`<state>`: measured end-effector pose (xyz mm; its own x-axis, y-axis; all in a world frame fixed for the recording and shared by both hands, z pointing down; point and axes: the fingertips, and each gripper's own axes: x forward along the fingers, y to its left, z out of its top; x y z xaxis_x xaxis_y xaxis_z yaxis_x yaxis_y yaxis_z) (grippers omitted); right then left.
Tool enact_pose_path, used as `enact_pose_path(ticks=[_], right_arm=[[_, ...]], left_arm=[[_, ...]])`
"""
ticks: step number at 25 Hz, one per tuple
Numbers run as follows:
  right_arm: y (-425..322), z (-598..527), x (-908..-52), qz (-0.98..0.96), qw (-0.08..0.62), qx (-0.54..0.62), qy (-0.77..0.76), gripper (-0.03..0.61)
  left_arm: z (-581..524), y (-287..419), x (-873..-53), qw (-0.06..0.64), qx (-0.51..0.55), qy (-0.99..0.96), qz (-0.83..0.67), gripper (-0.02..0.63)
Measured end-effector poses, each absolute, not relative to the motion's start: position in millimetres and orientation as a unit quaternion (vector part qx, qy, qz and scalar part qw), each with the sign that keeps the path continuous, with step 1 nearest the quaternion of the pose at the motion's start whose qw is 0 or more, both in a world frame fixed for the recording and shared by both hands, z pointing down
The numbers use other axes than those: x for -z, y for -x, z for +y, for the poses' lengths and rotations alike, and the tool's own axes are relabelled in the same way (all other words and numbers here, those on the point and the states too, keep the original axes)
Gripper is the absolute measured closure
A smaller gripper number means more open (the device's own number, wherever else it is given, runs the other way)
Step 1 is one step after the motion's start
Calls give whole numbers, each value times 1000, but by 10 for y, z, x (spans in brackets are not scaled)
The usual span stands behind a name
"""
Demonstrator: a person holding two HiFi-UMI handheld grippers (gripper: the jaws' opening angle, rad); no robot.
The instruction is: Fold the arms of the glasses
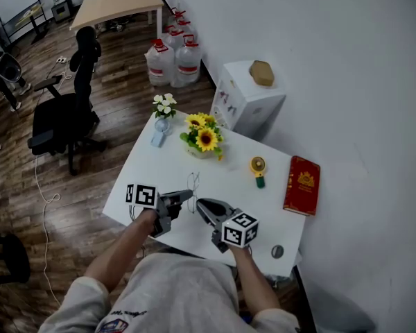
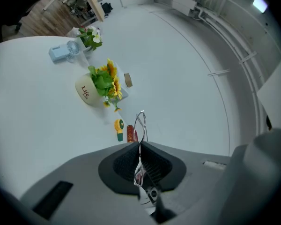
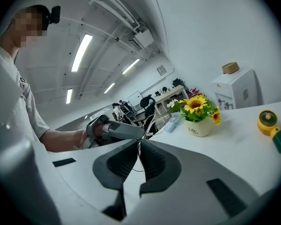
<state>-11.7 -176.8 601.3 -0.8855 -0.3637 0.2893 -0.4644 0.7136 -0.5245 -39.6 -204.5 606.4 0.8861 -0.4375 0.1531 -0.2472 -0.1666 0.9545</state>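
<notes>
Thin wire-framed glasses (image 1: 193,184) are held up over the front of the white table (image 1: 145,172), between my two grippers. My left gripper (image 1: 187,198) is shut on the frame; in the left gripper view one wire rim (image 2: 140,122) sticks out past its closed jaws (image 2: 139,145). My right gripper (image 1: 201,205) comes in from the right, nearly tip to tip with the left. In the right gripper view its jaws (image 3: 138,145) are closed on a thin wire that looks like an arm of the glasses, and the left gripper (image 3: 116,131) shows just beyond.
On the table stand a pot of sunflowers (image 1: 204,141), white flowers (image 1: 165,105), a small blue fan (image 1: 159,132), a yellow-green gadget (image 1: 258,168), a red book (image 1: 302,184) and a small dark disc (image 1: 277,251). A white cabinet (image 1: 249,96) and an office chair (image 1: 66,113) stand behind.
</notes>
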Motion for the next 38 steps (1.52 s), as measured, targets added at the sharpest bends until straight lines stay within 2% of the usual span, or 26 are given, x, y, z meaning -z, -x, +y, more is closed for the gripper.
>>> enact_pose_path(ticks=[5, 9, 12, 14, 25, 31, 38], right_arm=[[145, -1772, -6080, -921, 100, -293, -236, 554], [144, -1778, -6134, -918, 108, -289, -248, 522], [93, -1802, -6134, -914, 99, -290, -266, 469], [31, -1857, -6106, -911, 87, -288, -283, 463], [-483, -2216, -5922, -879, 43, -251, -402, 552], [-625, -2264, -5756, -878, 63, -192, -434, 588], [-681, -2265, -5597, -880, 87, -122, -450, 588]], left_arm=[[-2032, 354, -6020, 619, 95, -749, -217, 600], [-2065, 419, -6064, 605, 90, -755, -238, 600], [-2102, 484, -6074, 592, 93, -758, -259, 600], [-2139, 527, -6080, 569, 79, -769, -280, 600], [-2304, 808, -6059, 433, -23, -820, -372, 600], [-2360, 1074, -6040, 372, -55, -825, -421, 600], [-2412, 1215, -5859, 312, -66, -832, -453, 600]])
